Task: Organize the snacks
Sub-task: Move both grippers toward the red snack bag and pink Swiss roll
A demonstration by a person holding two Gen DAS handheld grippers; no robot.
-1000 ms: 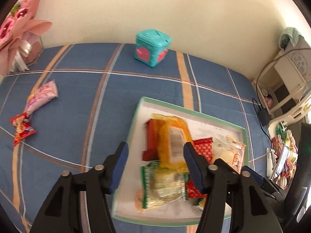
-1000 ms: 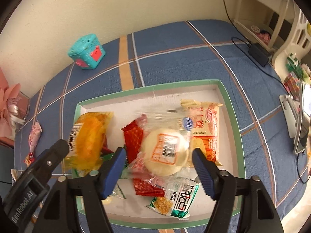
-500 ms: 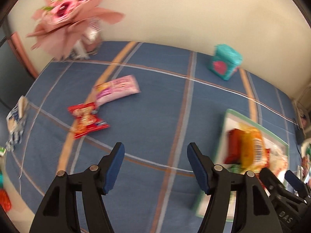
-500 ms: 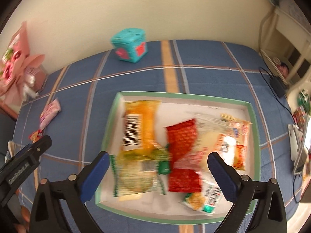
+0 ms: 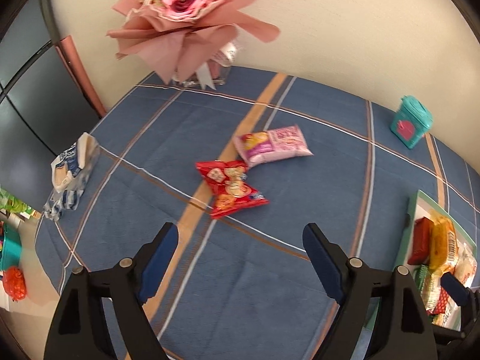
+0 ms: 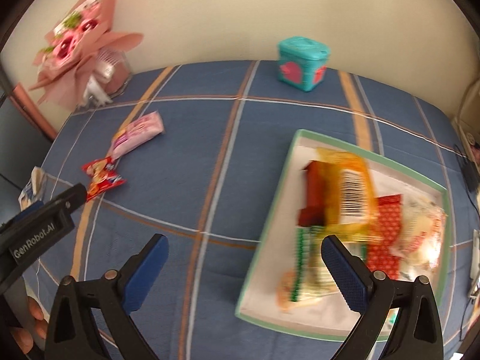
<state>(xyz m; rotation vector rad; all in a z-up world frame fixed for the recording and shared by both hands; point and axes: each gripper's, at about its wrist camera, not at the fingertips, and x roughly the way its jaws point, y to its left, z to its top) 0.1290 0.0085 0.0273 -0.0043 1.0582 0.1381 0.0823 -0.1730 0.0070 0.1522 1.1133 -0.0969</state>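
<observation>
Left wrist view: left gripper (image 5: 240, 244) low over blue plaid cloth (image 5: 300, 285) on the table, fingers (image 5: 159, 258) wide apart, just opened further, nothing between them. Red snack packet (image 5: 229, 187) ahead of the tips, flat on the cloth, its far corner touching or just overlapping a pink snack packet (image 5: 271, 147) beyond it. Blue-and-white packet (image 5: 72, 169) at the cloth's left edge, well apart from those two. Pink flower bouquet (image 5: 186, 15) in the far corner against the wall, teal box (image 5: 411, 121) far right. White tray (image 5: 415, 207) with green rim at the right edge, holding orange, red and green-striped packets in a pile.

Right wrist view: right gripper (image 6: 243, 259) above the cloth just left of the tray (image 6: 270, 219), fingers (image 6: 345, 273) spread as wide as they go, just opened, empty; right finger in front of the tray's near corner. Orange packet (image 6: 351, 186) blurred, lying over a dark red one, red patterned packet (image 6: 387, 231) and pale clear-wrapped ones beside it, all inside the tray. Red snack packet (image 6: 102, 177) and pink snack packet (image 6: 138, 133) out on the cloth to the far left, left gripper's black arm near them. Bouquet (image 6: 81, 42) and teal box (image 6: 301, 64) by the wall.
</observation>
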